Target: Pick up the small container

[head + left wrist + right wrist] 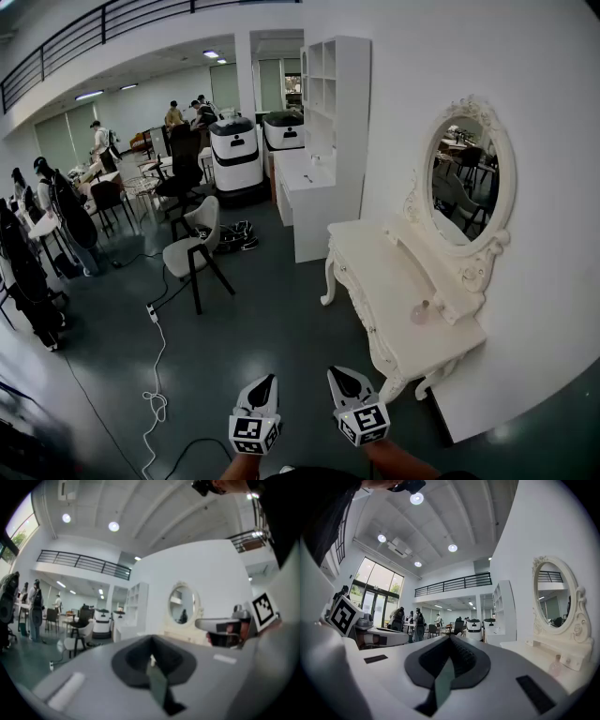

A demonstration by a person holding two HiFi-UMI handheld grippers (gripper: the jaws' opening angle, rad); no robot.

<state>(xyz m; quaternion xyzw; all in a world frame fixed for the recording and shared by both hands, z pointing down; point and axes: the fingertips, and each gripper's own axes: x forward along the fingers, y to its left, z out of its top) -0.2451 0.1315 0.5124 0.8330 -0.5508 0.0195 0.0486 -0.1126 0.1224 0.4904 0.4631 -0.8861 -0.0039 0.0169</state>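
Both of your grippers sit low in the head view, side by side and apart from each other, held level over the dark floor (pixel 281 319). Left gripper (pixel 266 382): jaws together, nothing between them; its own view shows the pads meeting on one line. Right gripper (pixel 337 375): same, fully closed and empty, with the pads meeting in its own view too. Each gripper view catches the other gripper off to one side, marker cube showing. The container (pixel 421 312) is small and pinkish. It stands on the vanity (pixel 375 272), toward the end nearer you, just in front of the raised back ledge under the mirror (pixel 466 178). In the right gripper view it shows low at the right edge, on the vanity top below the mirror frame; I can't make it out in the left gripper view. It's well ahead of you and to the right of both grippers, and neither touches it. The vanity is white with carved legs, its back against the right-hand wall, and nothing else I can make out is on its top. Beyond it along the same wall there's a white shelf unit (pixel 336 84) over a desk. A chair (pixel 192 246) stands well left of the vanity, and a power strip (pixel 151 312) with a white cable (pixel 156 375) trails across the floor nearer you. Two white robots (pixel 235 155) are parked at the back, and people (pixel 47 202) stand by desks at far left.
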